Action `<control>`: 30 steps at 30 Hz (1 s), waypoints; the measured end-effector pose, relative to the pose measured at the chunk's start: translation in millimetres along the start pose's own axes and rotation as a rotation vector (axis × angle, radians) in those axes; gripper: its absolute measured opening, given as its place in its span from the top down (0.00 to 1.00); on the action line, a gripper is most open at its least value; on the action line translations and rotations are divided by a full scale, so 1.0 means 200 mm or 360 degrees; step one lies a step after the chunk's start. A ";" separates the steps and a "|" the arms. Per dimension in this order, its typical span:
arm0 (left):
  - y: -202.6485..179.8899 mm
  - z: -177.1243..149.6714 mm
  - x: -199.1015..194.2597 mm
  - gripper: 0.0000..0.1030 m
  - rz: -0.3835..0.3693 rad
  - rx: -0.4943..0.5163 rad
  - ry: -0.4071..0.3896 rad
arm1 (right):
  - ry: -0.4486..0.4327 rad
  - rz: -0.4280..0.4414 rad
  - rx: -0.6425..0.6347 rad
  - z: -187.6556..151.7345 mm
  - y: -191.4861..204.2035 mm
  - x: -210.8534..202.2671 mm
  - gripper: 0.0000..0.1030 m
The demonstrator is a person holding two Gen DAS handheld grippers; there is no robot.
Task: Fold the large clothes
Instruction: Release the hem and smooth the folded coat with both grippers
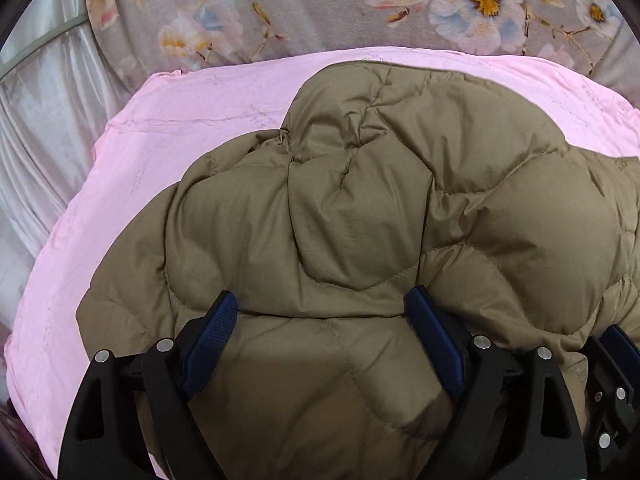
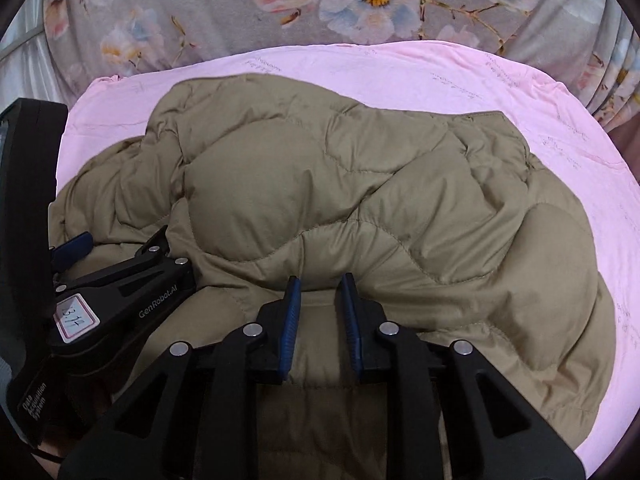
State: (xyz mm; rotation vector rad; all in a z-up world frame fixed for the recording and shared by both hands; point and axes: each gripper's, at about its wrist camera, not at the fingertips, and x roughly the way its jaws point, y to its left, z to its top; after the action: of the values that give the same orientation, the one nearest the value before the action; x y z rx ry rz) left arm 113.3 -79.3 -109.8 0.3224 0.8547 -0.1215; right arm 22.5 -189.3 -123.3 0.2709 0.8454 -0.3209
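An olive quilted down jacket [image 1: 360, 200] lies bunched on a pink sheet [image 1: 180, 120], one puffy layer folded over another. My left gripper [image 1: 322, 300] hovers over the jacket's near part with its jaws wide open, the fold's edge running between the blue pads [image 1: 212, 340]. In the right wrist view the jacket [image 2: 320, 184] fills the middle. My right gripper [image 2: 320, 292] stands at the fold's edge, jaws narrow, with fabric showing in the gap and no bunching at the pads. The left gripper [image 2: 118, 242] is close on its left, above the same jacket.
A grey floral quilt [image 2: 200, 8] lies beyond the pink sheet [image 2: 600, 184]. Shiny white cloth [image 1: 40, 120] hangs at the far left. The pink sheet shows bare around the jacket on the left, back and right.
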 end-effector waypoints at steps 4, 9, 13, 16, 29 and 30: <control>-0.02 -0.01 0.02 0.16 0.0031 0.0010 -0.0023 | -0.0010 -0.0008 0.0001 -0.01 -0.01 0.02 0.80; -0.03 -0.02 0.02 0.16 0.0049 0.0016 -0.0038 | -0.0021 -0.0004 -0.0008 -0.03 -0.02 0.04 0.81; 0.06 0.04 0.00 0.17 -0.0072 -0.0008 0.0121 | 0.0104 0.0044 0.0054 0.05 -0.05 -0.04 0.80; 0.27 0.06 -0.11 0.17 -0.0155 -0.0187 0.0175 | 0.0089 0.0155 0.0147 0.08 -0.06 -0.18 0.80; 1.04 -0.17 -0.05 0.19 -0.0294 -0.0908 0.0495 | 0.0319 0.0280 0.0110 -0.03 0.10 -0.12 0.80; 1.05 -0.18 -0.03 0.19 -0.0366 -0.0986 0.0489 | 0.0328 0.0275 0.0098 -0.03 0.10 -0.11 0.80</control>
State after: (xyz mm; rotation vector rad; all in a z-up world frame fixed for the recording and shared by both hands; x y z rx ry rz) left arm 132.4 129.9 -78.0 -0.3492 1.1843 -0.0154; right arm 13.0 -164.8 -107.2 0.4374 1.0084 -0.1589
